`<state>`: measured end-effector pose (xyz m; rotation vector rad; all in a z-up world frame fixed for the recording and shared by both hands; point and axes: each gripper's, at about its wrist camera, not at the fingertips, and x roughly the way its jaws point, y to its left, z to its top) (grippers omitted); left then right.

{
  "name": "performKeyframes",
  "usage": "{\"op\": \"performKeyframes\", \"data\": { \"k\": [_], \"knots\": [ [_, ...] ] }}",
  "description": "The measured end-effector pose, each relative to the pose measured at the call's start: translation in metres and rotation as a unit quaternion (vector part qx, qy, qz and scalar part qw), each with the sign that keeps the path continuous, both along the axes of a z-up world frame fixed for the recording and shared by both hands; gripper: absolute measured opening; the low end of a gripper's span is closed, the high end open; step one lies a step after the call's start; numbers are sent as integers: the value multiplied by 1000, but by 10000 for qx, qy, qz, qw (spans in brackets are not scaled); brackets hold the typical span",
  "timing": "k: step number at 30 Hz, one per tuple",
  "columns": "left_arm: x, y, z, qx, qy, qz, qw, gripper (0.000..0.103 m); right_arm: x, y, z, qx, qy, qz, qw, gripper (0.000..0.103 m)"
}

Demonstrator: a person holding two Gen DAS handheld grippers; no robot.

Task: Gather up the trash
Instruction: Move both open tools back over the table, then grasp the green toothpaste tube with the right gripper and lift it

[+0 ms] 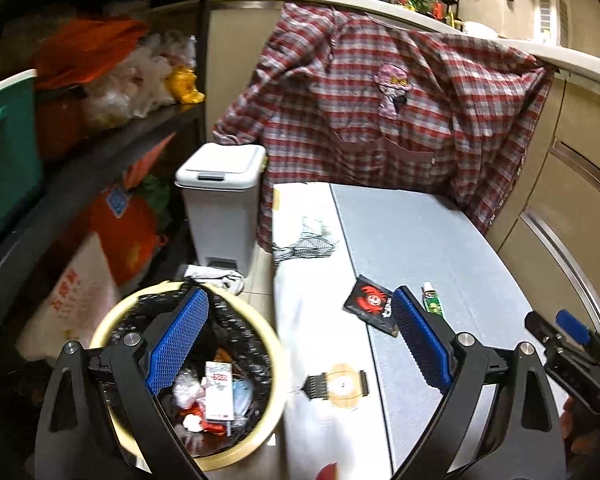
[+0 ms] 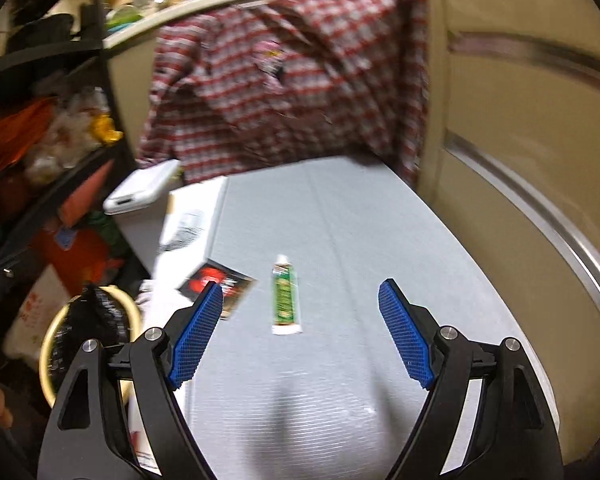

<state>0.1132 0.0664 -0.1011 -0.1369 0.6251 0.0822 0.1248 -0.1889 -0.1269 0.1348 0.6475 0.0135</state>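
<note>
A yellow-rimmed bin [image 1: 276, 364] with a black liner stands on the floor left of the grey box top [image 1: 440, 248] and holds several scraps. A black-and-red wrapper [image 1: 370, 306] and a small green tube [image 1: 432, 300] lie on the box. My left gripper [image 1: 300, 332] is open and empty, its left finger over the bin. My right gripper [image 2: 300, 330] is open and empty, just short of the green tube [image 2: 285, 296], with the wrapper [image 2: 216, 282] at its left finger. The bin [image 2: 54, 336] shows at the lower left.
A white pedal bin [image 1: 220, 192] stands behind the yellow bin. A plaid shirt [image 1: 380, 112] hangs over the counter edge behind the box. Dark shelves [image 1: 100, 140] with bags are on the left. Cabinet doors [image 2: 520, 160] close the right side. A printed white sheet [image 1: 312, 280] covers the box's left part.
</note>
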Motion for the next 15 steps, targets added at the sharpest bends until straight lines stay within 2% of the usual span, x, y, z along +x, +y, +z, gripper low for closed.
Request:
{"op": "performKeyframes", "data": {
  "k": [7,12,15],
  "knots": [
    [20,-11,-15,67,92,-32,9999,90,22,-17,-29,15,206,-220,9995,79],
    [29,-7,-27,119,254,-5,9996,90,50,-4,-49,-65,352,-89,9993,78],
    [30,-4,-29,212,245,33,9995,90,66,11,-64,-188,502,41,9986,72]
  ]
}}
